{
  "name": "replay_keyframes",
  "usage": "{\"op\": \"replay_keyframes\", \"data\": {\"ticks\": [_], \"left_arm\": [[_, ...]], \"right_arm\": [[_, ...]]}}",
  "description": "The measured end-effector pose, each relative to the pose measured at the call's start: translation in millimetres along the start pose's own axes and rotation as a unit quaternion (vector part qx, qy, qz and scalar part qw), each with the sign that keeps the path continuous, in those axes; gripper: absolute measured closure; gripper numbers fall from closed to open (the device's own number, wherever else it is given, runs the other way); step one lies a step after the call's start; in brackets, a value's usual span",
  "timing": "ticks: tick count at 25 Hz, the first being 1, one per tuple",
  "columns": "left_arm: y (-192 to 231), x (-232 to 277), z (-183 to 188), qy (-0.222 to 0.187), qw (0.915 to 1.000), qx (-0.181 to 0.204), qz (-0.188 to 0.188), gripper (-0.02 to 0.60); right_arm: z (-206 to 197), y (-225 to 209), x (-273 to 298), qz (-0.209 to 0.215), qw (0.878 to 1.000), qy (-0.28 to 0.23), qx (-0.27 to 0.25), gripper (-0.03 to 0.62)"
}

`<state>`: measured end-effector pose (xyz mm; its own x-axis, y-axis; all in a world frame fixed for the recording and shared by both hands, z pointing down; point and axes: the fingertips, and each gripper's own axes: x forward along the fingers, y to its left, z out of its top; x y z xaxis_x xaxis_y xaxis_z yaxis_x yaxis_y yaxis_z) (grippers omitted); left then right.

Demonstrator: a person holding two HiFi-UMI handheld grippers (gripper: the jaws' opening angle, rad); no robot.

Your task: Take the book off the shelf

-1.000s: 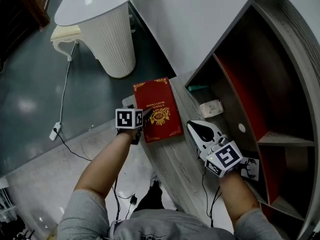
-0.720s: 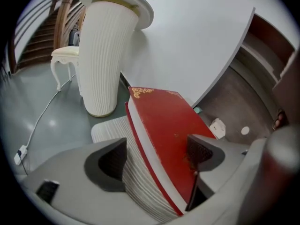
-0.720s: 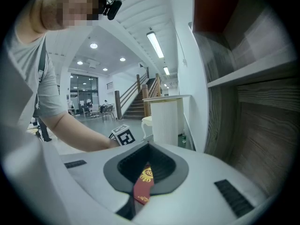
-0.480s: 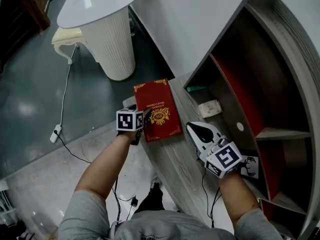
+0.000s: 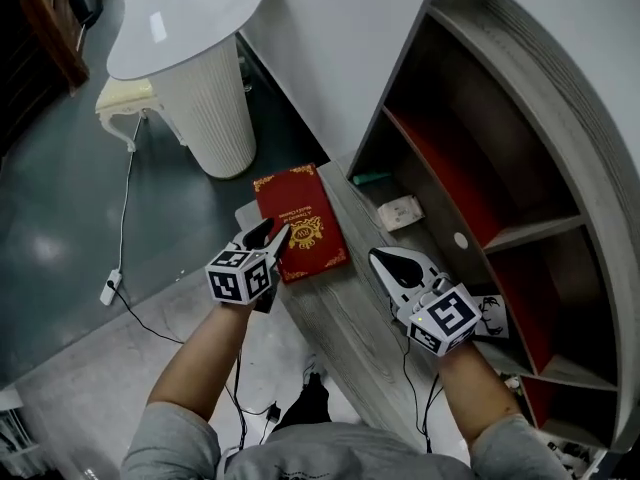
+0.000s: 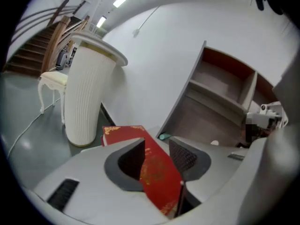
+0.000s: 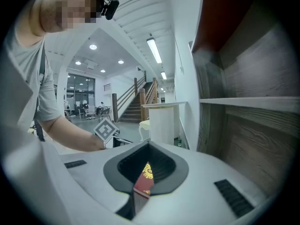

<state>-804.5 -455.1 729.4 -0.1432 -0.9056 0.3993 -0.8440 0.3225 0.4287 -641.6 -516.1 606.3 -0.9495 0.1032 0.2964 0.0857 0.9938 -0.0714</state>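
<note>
Backing left gripper (image 5: pixel 274 232) off — jaws just half-closed, empty — without nudging book (image 5: pixel 300 223) at 1 o'clock; right gripper (image 5: pixel 382 258) clenched.

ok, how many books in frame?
1. The red book lies flat on the grey counter beside the shelf unit. The unit's open compartments show none, but their deeper corners are hidden.

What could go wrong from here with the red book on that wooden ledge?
1. The red book lies right along the outer edge of the wooden ledge, so a nudge might tip it to the floor.
2. The left claw, whose jaws have just been closing with nothing gripped between them, hangs by the book's edge and might knock it.
</note>
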Motion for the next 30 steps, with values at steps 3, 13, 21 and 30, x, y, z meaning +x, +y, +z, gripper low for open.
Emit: {"op": "replay_keyframes", "data": {"ticks": [3,13,21,30], "left_arm": [[-66,-28,10,-0.031,0.9987,-0.004,-0.039,0.447],[-224,-95,36,-0.09,0.9791,0.032,-0.18,0.569],[-420,-157,9,-0.112,0.9297,0.056,-0.346,0.568],[-653,-229,-78,-0.062,0.8911,0.084,-0.442,0.566]], "right_arm": [[8,6,-52,-0.007,1.0,-0.007,0.001,0.58],[36,27,-161,-0.049,0.998,-0.038,0.001,0.58],[36,54,-310,-0.09,0.994,-0.063,0.004,0.582],[24,101,-549,-0.17,0.98,-0.101,0.025,0.582]]}}
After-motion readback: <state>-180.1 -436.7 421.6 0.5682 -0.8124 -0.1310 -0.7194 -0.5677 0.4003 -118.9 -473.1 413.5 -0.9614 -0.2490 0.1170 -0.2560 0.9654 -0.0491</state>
